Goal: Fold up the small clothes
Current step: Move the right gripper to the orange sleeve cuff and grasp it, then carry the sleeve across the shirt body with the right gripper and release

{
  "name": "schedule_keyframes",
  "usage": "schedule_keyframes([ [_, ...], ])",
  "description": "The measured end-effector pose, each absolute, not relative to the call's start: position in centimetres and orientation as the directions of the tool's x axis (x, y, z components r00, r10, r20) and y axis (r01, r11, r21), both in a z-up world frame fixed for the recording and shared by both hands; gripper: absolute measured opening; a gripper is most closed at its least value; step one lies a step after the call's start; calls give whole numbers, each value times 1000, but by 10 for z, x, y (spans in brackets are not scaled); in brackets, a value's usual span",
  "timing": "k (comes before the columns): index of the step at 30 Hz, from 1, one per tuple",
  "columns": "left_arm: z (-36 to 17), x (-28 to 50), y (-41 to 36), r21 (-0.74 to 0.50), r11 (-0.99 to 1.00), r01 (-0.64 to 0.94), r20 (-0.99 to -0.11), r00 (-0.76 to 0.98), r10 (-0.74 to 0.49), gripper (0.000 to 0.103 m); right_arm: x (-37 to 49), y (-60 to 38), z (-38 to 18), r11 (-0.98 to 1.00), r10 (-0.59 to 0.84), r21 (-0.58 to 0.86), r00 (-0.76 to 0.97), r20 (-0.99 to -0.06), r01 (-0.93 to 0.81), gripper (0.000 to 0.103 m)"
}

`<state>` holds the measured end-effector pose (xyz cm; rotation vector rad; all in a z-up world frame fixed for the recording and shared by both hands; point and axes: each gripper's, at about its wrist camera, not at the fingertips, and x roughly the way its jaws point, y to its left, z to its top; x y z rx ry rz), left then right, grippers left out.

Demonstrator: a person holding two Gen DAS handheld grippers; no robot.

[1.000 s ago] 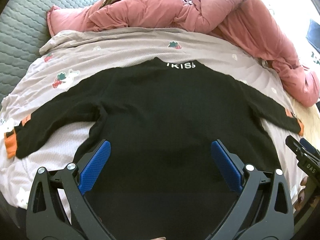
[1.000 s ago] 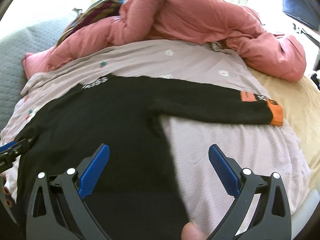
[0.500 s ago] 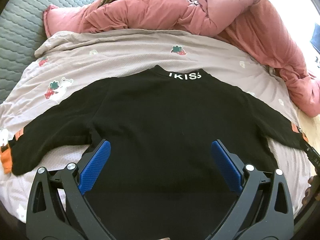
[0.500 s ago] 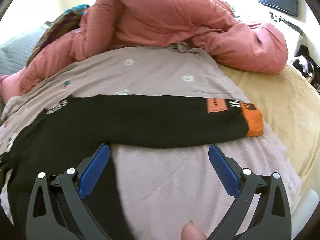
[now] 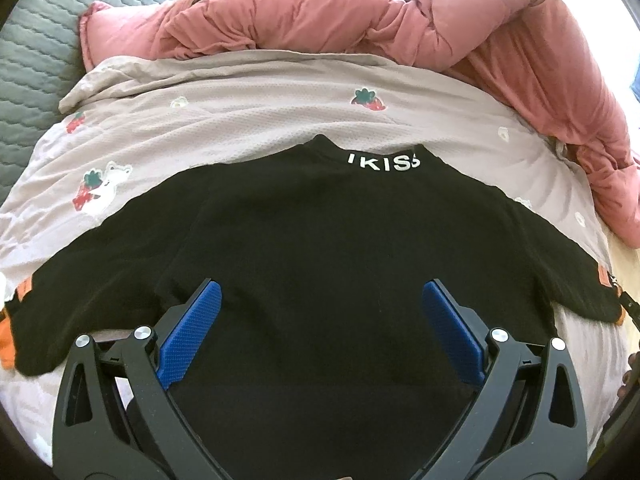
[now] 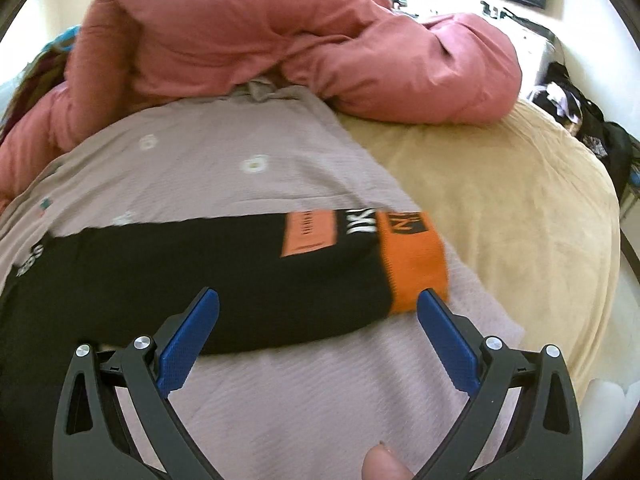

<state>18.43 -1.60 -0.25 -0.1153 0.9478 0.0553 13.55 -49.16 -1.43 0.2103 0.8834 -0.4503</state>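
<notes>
the left claw [image 5: 320, 320] is hanging spread wide, its ribbed blue pads [image 5: 188, 336] empty, over the body of the black knit sweater [image 5: 340, 240]. the right claw [image 6: 316, 332] is likewise gaping, framing the sleeve's ribbed orange cuff [image 6: 414, 268]. the sweater is lying flat on a waffle-textured mauve blanket [image 5: 248, 120], beside a puffy pink duvet [image 6: 248, 36].
</notes>
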Motion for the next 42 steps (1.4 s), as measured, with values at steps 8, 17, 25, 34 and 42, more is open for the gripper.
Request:
schedule_keyframes([
  [8,-15,214,-19,-55,993,-103,-826,563,13,95,158,-543,-33,850,-325,-24,488,-810,527,98],
  [17,-23,244,-20,-42,992,-115,-818,575,32,95,174,-568,-55,847,-304,-28,439,-845,531,94],
  [25,-44,245,-18,-35,993,-112,-823,567,35,95,174,-561,-50,894,-239,8,492,-837,448,30],
  [34,-44,236,-9,-46,992,-117,-806,591,33,95,153,-542,-10,912,-219,48,584,-782,407,19],
  [42,-39,220,0,-78,990,-118,-792,611,10,95,152,-518,19,915,-296,-39,604,-740,401,19],
])
